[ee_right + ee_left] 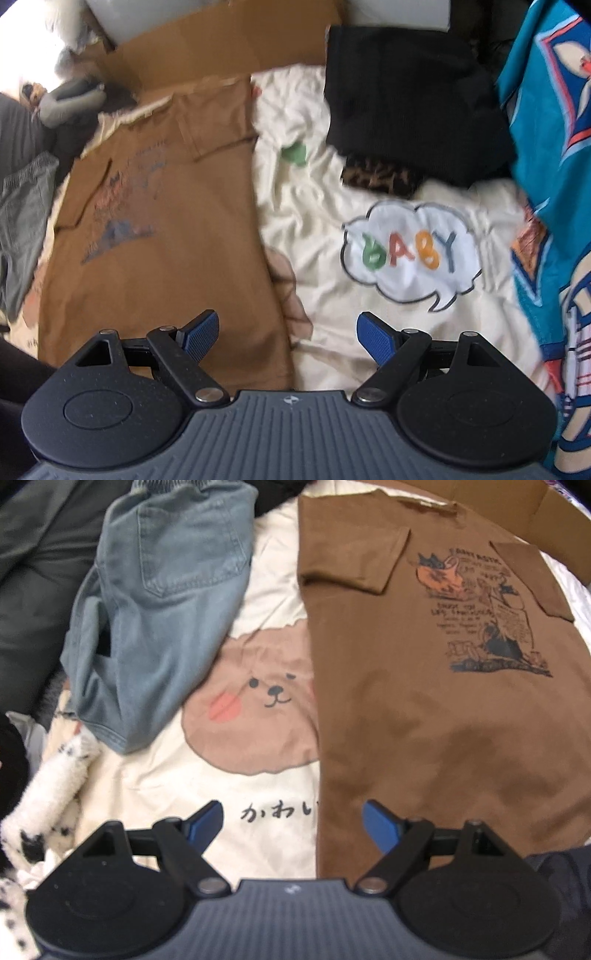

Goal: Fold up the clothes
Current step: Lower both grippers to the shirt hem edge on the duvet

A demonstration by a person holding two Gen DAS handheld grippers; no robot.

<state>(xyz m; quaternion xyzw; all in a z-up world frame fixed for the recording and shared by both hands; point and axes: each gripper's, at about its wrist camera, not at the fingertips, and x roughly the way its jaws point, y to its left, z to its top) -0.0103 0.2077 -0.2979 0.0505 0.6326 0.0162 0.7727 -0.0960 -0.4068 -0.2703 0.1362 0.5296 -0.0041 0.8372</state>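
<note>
My left view alone shows the jeans, crumpled on the bedspread just left of the brown shirt, with a bear face printed on the bedspread between them and a white fluffy thing with black spots further left of the shirt, near its bottom hem. My right view alone shows what lies on the shirt's other side: a "BABY" cloud print, a folded black garment with a leopard-print piece peeping from under it, and a teal patterned cloth beyond those. The shirt lies flat on the bed, both sleeves folded in over its print. My left tongs stand wide apart and hold nothing; between the fingers I see the shirt's left edge near the hem. My right tongs are equally wide and empty, framing the shirt's right edge. I cannot tell whether either touches the cloth. Cardboard lies past the shirt's collar. Nothing sits on the shirt itself.
</note>
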